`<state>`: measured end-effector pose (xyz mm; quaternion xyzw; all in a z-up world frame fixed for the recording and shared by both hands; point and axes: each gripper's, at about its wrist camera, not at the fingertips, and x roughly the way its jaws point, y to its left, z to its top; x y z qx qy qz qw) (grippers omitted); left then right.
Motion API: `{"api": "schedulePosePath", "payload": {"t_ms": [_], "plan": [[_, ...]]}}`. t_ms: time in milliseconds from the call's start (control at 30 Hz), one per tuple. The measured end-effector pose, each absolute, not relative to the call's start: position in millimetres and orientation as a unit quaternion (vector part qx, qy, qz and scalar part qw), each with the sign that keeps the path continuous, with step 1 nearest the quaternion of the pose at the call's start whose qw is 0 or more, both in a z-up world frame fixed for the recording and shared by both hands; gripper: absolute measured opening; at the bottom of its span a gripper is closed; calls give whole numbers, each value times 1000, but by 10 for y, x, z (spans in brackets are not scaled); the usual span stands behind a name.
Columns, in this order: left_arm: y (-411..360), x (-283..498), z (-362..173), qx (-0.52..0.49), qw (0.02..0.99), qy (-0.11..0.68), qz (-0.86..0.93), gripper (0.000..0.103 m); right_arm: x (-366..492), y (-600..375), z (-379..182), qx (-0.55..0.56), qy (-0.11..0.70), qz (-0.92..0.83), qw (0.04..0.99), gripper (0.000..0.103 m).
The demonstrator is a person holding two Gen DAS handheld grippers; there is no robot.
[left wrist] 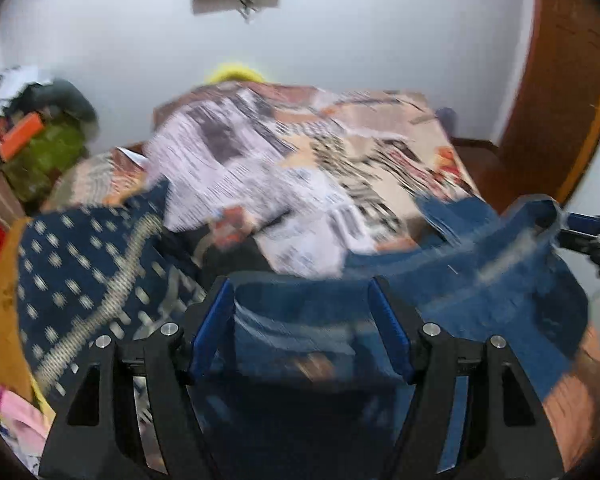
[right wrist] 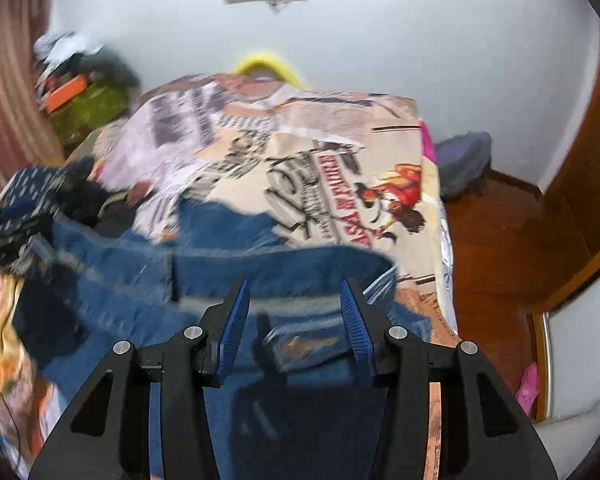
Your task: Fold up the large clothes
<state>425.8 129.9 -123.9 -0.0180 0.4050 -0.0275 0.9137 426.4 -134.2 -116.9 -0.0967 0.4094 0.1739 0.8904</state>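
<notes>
Bed (right wrist: 380, 128) blurred; jeans (right wrist: 204, 276) hide gripper tips.

This is a bedroom in a home: a bed (right wrist: 428, 208) under a printed newspaper-pattern cover (right wrist: 320, 168) fills the middle, with a plain white wall (right wrist: 380, 40) on the far side. Loose clothes (left wrist: 88, 280) are heaped at its near left, more belongings (left wrist: 40, 132) pile in the far left corner, and a wooden door (right wrist: 580, 184) stands at right over a reddish-brown floor (right wrist: 496, 240).
</notes>
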Motion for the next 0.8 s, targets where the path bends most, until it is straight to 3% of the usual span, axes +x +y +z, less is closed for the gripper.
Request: {"api": "schedulePosePath", "payload": {"t_ms": [367,600,800], "plan": [[578,3637,-1642,78,890,436,-105,71,3909,-1059,-1796,-151,487,239,827,44],[533,3978,-2099,120,875,467,-46,71,3989,-953,-1920,-166,493,238,820,44],[808,4456,-1926,65,893,445,-16,71,4241,-829,-1956,-157,493,223,826,44]]}}
